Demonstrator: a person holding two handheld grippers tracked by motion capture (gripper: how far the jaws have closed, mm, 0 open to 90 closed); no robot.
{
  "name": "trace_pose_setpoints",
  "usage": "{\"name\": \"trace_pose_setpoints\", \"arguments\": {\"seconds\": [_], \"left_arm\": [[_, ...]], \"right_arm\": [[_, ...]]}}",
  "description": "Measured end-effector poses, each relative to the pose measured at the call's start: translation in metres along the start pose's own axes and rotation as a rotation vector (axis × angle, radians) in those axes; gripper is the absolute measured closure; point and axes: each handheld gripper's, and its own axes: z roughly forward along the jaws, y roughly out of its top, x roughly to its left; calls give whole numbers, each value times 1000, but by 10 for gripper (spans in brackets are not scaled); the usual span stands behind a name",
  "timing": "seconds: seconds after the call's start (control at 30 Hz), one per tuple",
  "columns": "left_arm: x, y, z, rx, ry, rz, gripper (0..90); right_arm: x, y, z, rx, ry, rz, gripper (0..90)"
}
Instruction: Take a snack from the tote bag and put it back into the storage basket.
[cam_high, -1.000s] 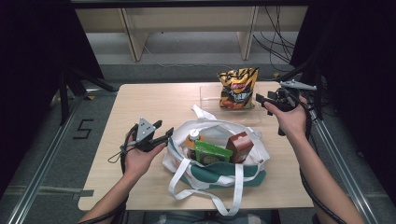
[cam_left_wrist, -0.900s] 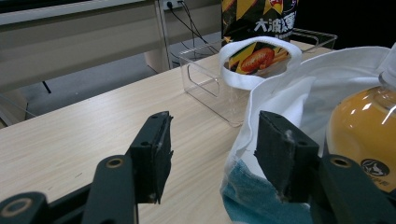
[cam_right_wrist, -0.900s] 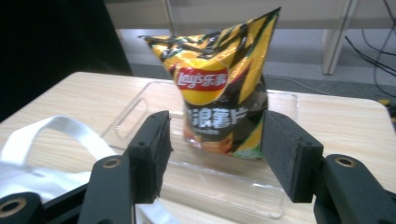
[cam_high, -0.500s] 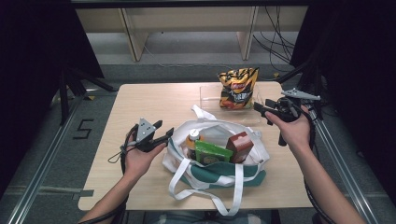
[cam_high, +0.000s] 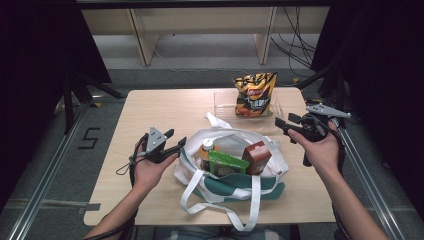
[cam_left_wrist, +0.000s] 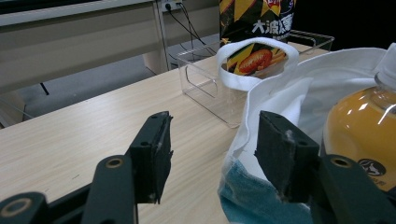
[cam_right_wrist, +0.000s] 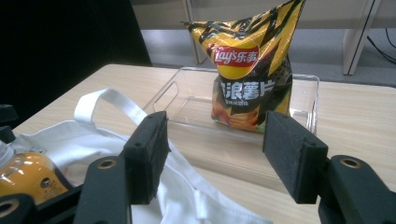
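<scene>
While the left gripper is hovering at the left rim of the tote bag, its jaws are standing wide apart with nothing pressed between them; in the left gripper view the bag's white edge is lying just beside one pad, which suggests the gripper is positioned to steady the bag or hold its mouth open. The right gripper is hanging over the table between the bag and the clear plastic tray, and its jaws have just been opening further, with nothing between them. One chip bag is standing upright inside the tray at the far side of the table, apparently already unloaded. Three items are sitting in the open tote: one orange juice bottle, one green packet and one brown carton. Two white handles are trailing from the bag, one toward the tray and one toward the near edge.
</scene>
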Motion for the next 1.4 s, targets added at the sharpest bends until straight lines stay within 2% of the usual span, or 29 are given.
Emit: {"name": "trace_pose_setpoints", "arguments": {"seconds": [0.07, 0.13, 0.2, 0.23, 0.27, 0.33, 0.4, 0.5, 0.53, 0.57, 0.67, 0.73, 0.77, 0.8, 0.9, 0.97, 1.0, 1.1, 1.23, 1.27, 1.3, 1.37, 1.4], "left_arm": [[1, 0, 0, 1, 0, -2, 446], [1, -1, 1, 0, -1, -3, 446], [1, -1, 1, 0, -4, -5, 446], [1, -1, 1, 0, -5, -5, 446], [1, -1, 2, -8, -12, -2, 446], [1, -1, 2, -7, -11, -3, 446], [0, 0, 1, -4, -6, -4, 446], [1, 1, 1, -7, -3, 0, 446], [1, 1, 1, -7, -3, -1, 446], [1, 1, 1, -9, 3, -3, 447], [1, 1, 2, -18, 13, -6, 448], [1, 1, 2, -17, 11, -7, 448], [2, 0, 1, -15, 13, -6, 447], [2, 0, 0, -12, 15, -7, 447], [4, 2, -1, -13, 24, -6, 445], [4, 1, -1, -20, 20, -10, 444], [3, 2, -2, -8, 26, -11, 444], [2, 3, -2, -12, 24, -4, 443], [0, 3, -2, -11, 20, -2, 443], [0, 3, -2, -9, 19, -3, 443], [0, 3, -2, -11, 19, -3, 443], [1, 3, -2, -11, 22, -4, 443], [2, 3, -1, -13, 21, -5, 443]], "right_arm": [[-2, -2, -3, -10, 6, -22, 408], [1, -5, -6, -2, -1, 2, 405], [2, -6, -9, 4, 2, -1, 404], [2, -7, -9, -11, -6, -15, 404], [4, -7, -11, 12, 6, 19, 403], [3, -8, -11, 9, 3, -11, 398], [3, -8, -11, 2, 7, -15, 391], [8, -9, -14, 8, 1, 15, 385], [7, -9, -14, -3, 13, -5, 384], [9, -10, -15, 1, 4, -3, 381], [9, -9, -19, -5, 22, -17, 370], [11, -9, -21, -15, 25, -2, 359], [9, -8, -21, -27, 23, -24, 354], [11, -8, -22, -29, 21, -6, 350], [13, -10, -23, -32, 52, -13, 340], [15, -11, -24, -35, 48, -28, 339], [19, -12, -25, -26, 52, -5, 336], [24, -15, -25, -30, 55, -18, 333], [32, -17, -25, -14, 69, -7, 329], [31, -18, -24, -31, 75, -50, 328], [35, -17, -24, -15, 79, -22, 328], [37, -17, -23, -29, 85, -43, 329], [39, -17, -23, -26, 89, -37, 329]]}}
